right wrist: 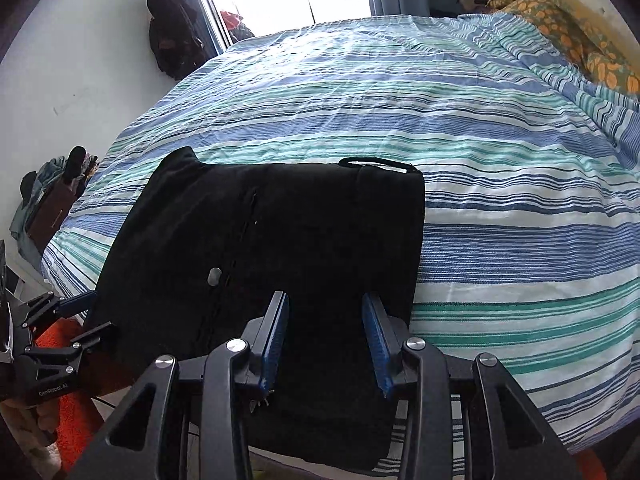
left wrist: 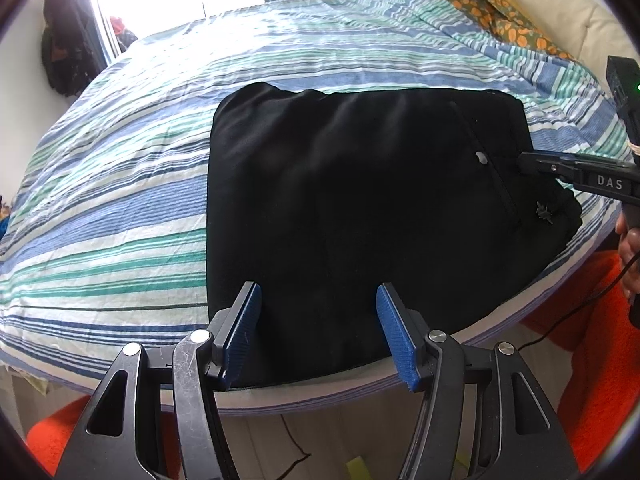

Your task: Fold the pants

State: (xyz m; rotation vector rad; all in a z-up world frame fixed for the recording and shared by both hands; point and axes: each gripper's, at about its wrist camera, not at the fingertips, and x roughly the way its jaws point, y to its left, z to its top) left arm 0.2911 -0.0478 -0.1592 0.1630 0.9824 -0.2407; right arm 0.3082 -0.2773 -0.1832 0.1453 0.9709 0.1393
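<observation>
Black pants (left wrist: 340, 200) (right wrist: 280, 232) lie folded into a rough square near the front edge of the bed, with a silver button (left wrist: 480, 157) showing. My left gripper (left wrist: 318, 320) hovers open over the pants' near edge, its blue pads (left wrist: 244, 328) wide apart and pinching nothing. My right gripper (right wrist: 326, 340) is open too, poised above the waistband end with flat cloth below the gap. From the left wrist view the right gripper (left wrist: 524, 160) reaches in side-on from the right. The left gripper (right wrist: 102, 312) appears at the pants' left edge in the right wrist view.
A blue, green and white striped bedcover (left wrist: 120, 200) spreads around the pants. An orange-patterned blanket (left wrist: 480, 4) lies bunched at the far right. Dark clothes (right wrist: 172, 36) hang on the wall by the window. Orange fabric (left wrist: 592, 360) and a cable lie below the bed edge.
</observation>
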